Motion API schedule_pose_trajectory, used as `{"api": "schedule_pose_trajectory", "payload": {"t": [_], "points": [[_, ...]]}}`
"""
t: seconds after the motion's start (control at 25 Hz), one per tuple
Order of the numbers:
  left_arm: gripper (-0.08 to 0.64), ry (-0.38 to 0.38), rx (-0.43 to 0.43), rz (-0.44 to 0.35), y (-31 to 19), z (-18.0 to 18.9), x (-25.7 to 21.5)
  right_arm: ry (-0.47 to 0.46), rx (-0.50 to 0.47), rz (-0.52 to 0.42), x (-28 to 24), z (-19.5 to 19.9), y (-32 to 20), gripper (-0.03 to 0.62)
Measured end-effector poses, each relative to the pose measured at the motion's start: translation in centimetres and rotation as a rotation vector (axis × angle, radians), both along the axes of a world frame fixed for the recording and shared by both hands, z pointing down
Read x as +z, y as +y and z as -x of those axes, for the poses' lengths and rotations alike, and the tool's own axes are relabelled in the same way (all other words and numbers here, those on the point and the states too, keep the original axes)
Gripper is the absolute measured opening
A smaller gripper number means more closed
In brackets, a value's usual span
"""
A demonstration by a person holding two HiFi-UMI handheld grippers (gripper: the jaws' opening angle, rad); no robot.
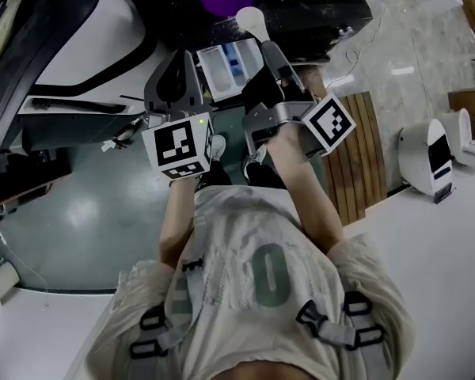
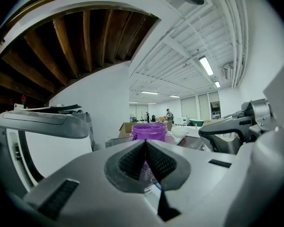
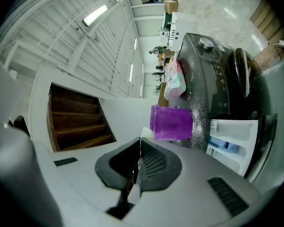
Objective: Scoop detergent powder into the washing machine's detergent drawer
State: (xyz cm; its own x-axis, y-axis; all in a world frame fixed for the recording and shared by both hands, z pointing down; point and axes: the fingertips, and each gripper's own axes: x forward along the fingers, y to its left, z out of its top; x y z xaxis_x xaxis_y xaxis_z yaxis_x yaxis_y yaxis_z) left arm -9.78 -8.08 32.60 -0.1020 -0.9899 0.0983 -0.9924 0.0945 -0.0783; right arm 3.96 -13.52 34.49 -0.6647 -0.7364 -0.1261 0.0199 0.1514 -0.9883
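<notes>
Head view: a slatted wooden board (image 1: pixel 356 153) lies beside the dark green floor (image 1: pixel 87 204), with a white device (image 1: pixel 429 155) bearing a dark front panel near its right side. Left gripper view: underside of a wooden staircase (image 2: pixel 61 41) at upper left; strip lights (image 2: pixel 206 65) on the white ceiling.

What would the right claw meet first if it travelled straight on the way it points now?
Shut on the white scoop, the right claw points at the purple jar on the washing machine. The scoop's bowl would probably reach that jar first, though depth is unclear.
</notes>
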Motion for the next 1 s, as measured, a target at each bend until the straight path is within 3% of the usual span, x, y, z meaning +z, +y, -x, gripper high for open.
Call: {"api": "schedule_pose_trajectory", "payload": {"t": [0.44,1.0], "points": [[0.02,0.012,0.071,0.022,0.8,3.1,0.9,0.032,0.073,-0.002,0.8,1.7,2.2,0.011],[0.02,0.057,0.083,0.061,0.9,3.5,3.3,0.166,0.031,0.0,4.2,2.5,3.4,0.011]]}}
